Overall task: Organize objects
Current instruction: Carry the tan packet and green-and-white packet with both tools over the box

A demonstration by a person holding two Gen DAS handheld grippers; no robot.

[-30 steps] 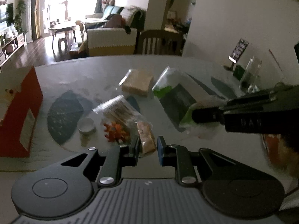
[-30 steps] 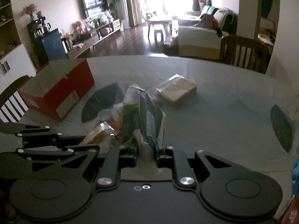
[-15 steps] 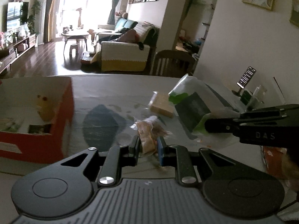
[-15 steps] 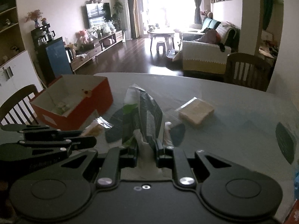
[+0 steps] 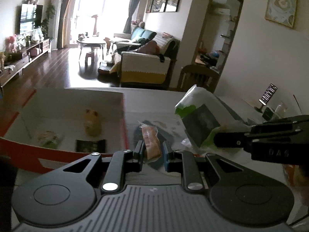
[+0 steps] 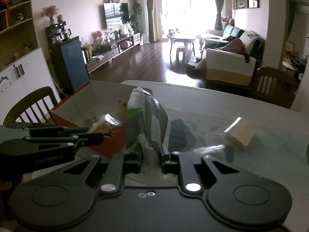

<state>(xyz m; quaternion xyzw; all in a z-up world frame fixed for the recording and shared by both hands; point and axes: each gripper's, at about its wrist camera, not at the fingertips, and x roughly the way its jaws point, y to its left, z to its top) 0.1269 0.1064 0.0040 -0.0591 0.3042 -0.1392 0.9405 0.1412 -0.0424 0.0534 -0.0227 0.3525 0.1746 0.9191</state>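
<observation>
Two grippers are both loaded; the left gripper (image 5: 153,150) has its fingers clamped on a clear-wrapped brown snack packet (image 5: 151,143), held clear of the table (image 5: 227,100) just right of the red box's near right corner; the right gripper (image 6: 151,154) pinches the crumpled lower end of a green-and-dark bag (image 6: 148,116), which stands upright between narrowly set fingers and also shows at the right of the left wrist view; just left of the packet, the red box (image 5: 23,154) lies open with a pale lining; inside it, near to far, sit a dark flat packet (image 5: 90,145), a blurred greenish item (image 5: 50,138) and a small yellowish toy (image 5: 93,123); farther right on the table, a tan wrapped block (image 6: 241,135) lies apart from the bag; beyond, a wooden chair (image 6: 270,83) stands at the table's far edge.
</observation>
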